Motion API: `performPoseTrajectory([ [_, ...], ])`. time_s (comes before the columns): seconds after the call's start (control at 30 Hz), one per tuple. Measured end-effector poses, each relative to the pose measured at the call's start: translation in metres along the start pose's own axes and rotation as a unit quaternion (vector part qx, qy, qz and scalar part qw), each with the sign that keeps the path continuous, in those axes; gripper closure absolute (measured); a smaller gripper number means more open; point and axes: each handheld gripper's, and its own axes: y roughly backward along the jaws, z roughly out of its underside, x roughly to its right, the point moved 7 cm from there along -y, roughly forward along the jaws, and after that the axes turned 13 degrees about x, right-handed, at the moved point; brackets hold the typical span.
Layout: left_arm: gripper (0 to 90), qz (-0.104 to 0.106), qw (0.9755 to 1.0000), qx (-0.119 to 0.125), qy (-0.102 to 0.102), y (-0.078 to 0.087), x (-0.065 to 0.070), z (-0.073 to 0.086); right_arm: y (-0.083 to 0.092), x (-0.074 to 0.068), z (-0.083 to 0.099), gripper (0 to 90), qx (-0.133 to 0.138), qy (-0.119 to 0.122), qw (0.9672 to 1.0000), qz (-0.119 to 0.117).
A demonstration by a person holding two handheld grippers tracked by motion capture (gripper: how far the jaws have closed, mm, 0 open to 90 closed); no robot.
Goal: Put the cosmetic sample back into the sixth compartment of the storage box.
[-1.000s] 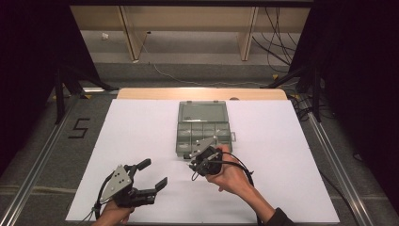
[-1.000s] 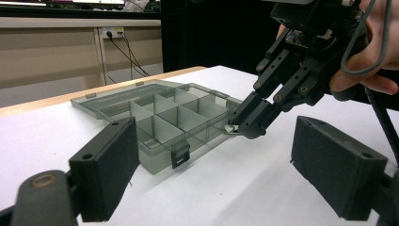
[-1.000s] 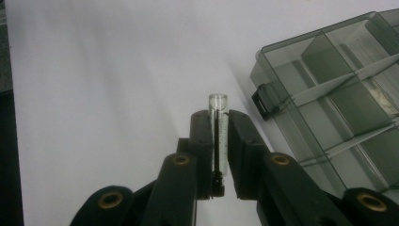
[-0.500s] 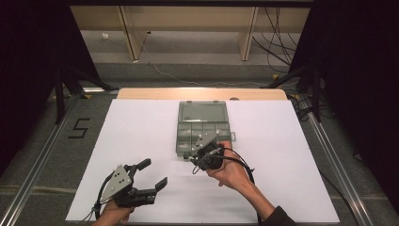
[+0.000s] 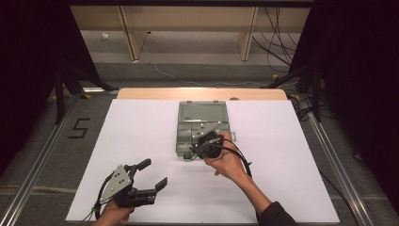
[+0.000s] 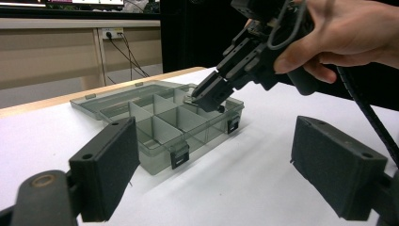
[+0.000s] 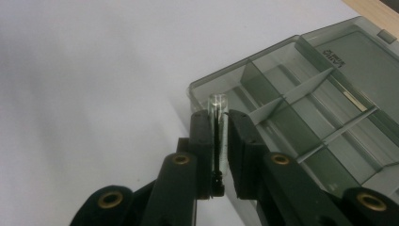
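The right gripper (image 5: 197, 149) is clamped on a small clear tube (image 7: 218, 123), which stands up between the two jaws and pokes out past their tips, held over the near-left corner of the open grey compartment box (image 5: 186, 141). The box lies on the white table (image 5: 141, 132) with its lid folded back toward twelve o'clock. At about seven o'clock from the box, well apart from it, the left gripper (image 5: 150, 176) has its jaws spread wide with nothing between them.
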Motion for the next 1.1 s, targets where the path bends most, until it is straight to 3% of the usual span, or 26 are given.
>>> performPoseTrajectory([
  [0.2, 15.0, 0.000, 1.0000, 0.000, 0.000, 0.000, 0.000, 0.000, -0.005, 0.013, 0.003, 80.9, 0.005, -0.018, 0.9997, 0.015],
  [0.3, 15.1, 0.000, 1.0000, -0.001, 0.000, 0.000, 0.000, 0.000, -0.005, 0.016, 0.003, 80.9, 0.003, -0.017, 0.9998, 0.012],
  [0.33, 15.0, -0.001, 1.0000, -0.001, 0.000, 0.000, 0.000, 0.000, -0.006, 0.017, 0.003, 81.0, 0.004, -0.029, 0.9994, 0.017],
  [0.5, 15.1, 0.000, 1.0000, 0.000, 0.000, 0.000, 0.000, 0.000, -0.009, 0.020, 0.005, 80.9, 0.004, -0.034, 0.9993, 0.016],
  [0.53, 15.1, 0.000, 1.0000, 0.000, 0.000, 0.000, 0.000, 0.000, -0.011, 0.022, 0.004, 80.9, 0.016, -0.029, 0.9992, 0.022],
  [0.57, 15.0, 0.000, 1.0000, 0.000, 0.000, 0.000, 0.000, 0.000, -0.010, 0.021, 0.004, 80.9, 0.005, -0.044, 0.9989, 0.017],
  [0.67, 15.0, 0.000, 1.0000, -0.001, 0.000, 0.000, 0.000, 0.000, -0.013, 0.026, 0.004, 80.9, 0.019, -0.041, 0.9987, 0.025],
  [0.7, 15.1, 0.000, 1.0000, -0.001, 0.000, 0.000, 0.000, 0.000, -0.012, 0.025, 0.005, 80.9, 0.009, -0.048, 0.9986, 0.019],
  [0.93, 15.1, -0.001, 1.0000, -0.002, 0.001, 0.000, 0.000, 0.000, -0.018, 0.031, 0.007, 80.9, 0.016, -0.061, 0.9976, 0.029],
  [1.03, 15.0, -0.001, 1.0000, -0.001, 0.002, 0.000, 0.000, 0.000, -0.021, 0.033, 0.007, 80.9, 0.020, -0.055, 0.9979, 0.028],
  [1.1, 15.1, 0.000, 1.0000, -0.001, 0.003, 0.000, 0.000, 0.000, -0.021, 0.031, 0.008, 80.9, 0.014, -0.075, 0.9968, 0.026],
])
